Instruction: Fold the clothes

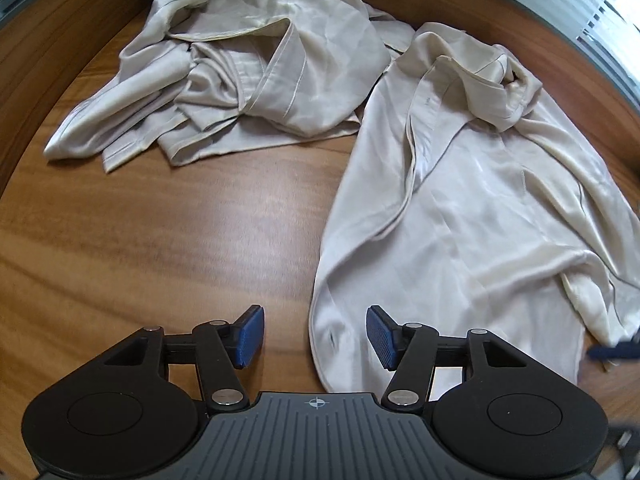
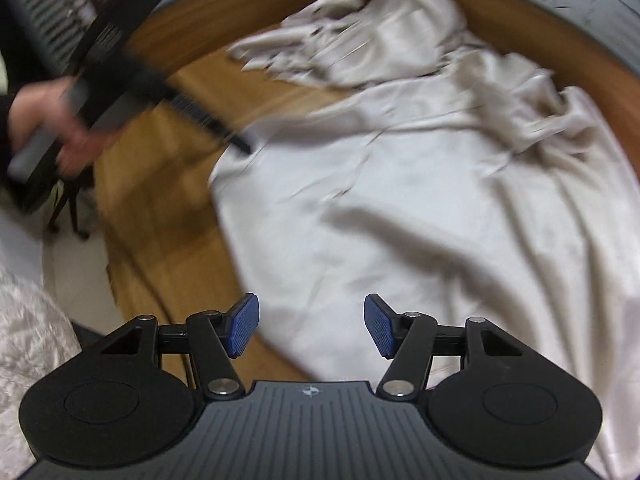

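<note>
- Left hand-held gripper: mine, jaws spread wide, nothing between the blue pads; it hovers over the near hem of the long garment
- Right hand-held gripper: mine, jaws likewise wide and empty, above the same garment's lower edge (this view is smeared with blur, so fine detail is lost)
- Long cream garment: satin-looking, spread lengthwise on the counter, collar end far from me and bunched, a ridge of loose cloth along its right side
- Second cream garment: crumpled heap at the far left, just touching the long one near the collar
- Person's hand: seen from the right wrist, gripping the left tool's handle
- Risk, slippage: this glossy cloth will likely slide out of a shallow pinch, so a bite on one thin layer may fail
- Risk, dragging: where the two garments touch, pulling one may haul the other along
- Risk, crooked fold: the bunched collar and side ridge would get creased in if not smoothed
</note>
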The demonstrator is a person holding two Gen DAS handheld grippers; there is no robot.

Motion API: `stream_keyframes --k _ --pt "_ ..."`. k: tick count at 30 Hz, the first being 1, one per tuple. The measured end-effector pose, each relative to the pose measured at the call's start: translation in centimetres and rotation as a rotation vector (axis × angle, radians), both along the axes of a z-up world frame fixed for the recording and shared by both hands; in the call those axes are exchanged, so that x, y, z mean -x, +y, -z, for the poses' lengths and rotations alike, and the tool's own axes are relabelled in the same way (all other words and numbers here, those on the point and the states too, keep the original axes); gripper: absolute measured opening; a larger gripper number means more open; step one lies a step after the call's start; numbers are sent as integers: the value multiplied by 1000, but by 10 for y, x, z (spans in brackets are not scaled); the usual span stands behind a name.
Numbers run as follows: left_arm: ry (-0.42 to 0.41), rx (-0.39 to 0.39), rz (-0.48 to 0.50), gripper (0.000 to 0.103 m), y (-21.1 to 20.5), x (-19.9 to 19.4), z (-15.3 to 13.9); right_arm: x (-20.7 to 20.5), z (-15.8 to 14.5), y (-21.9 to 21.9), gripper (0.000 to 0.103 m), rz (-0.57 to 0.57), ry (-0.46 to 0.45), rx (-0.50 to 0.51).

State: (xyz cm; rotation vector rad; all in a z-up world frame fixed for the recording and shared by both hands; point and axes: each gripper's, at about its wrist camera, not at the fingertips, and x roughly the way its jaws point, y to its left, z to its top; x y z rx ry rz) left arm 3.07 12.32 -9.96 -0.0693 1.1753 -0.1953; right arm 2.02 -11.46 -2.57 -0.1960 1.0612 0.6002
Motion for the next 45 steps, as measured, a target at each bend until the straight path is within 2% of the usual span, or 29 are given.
stream_keyframes --k 6,8,9,10,12,15,22,26,28,34,39,45 --pt "-33 1 23 58 -4 -10 7 26 30 41 66 -77 16 45" --pt "-39 3 21 53 -4 -11 6 27 36 47 66 -78 11 65" --pt "-39 5 18 42 -4 -11 6 26 38 49 60 -74 7 78" --pt "-38 8 14 22 -4 -12 5 25 39 50 54 -69 5 87" --pt "-45 9 -13 4 1 -10 3 21 41 49 12 -41 20 84" --pt "-68 5 -61 3 10 -7 -3 17 35 47 2 -12 50 25" --pt "-89 3 -185 3 55 -7 -34 20 1 81 1 -95 166 -190" --pt "-111 28 -196 3 75 -8 -62 22 -25 107 1 -167 146 -266" --pt "-126 38 -176 3 74 -9 -75 19 -35 107 1 -160 131 -291" --pt "-178 92 -47 3 29 -20 -106 13 -54 60 1 -2 110 -340" --pt "-229 142 108 3 -35 -35 -120 25 -59 -9 1 230 85 -342" --pt "-271 183 321 3 -134 -54 -130 61 -59 -88 1 522 54 -343"
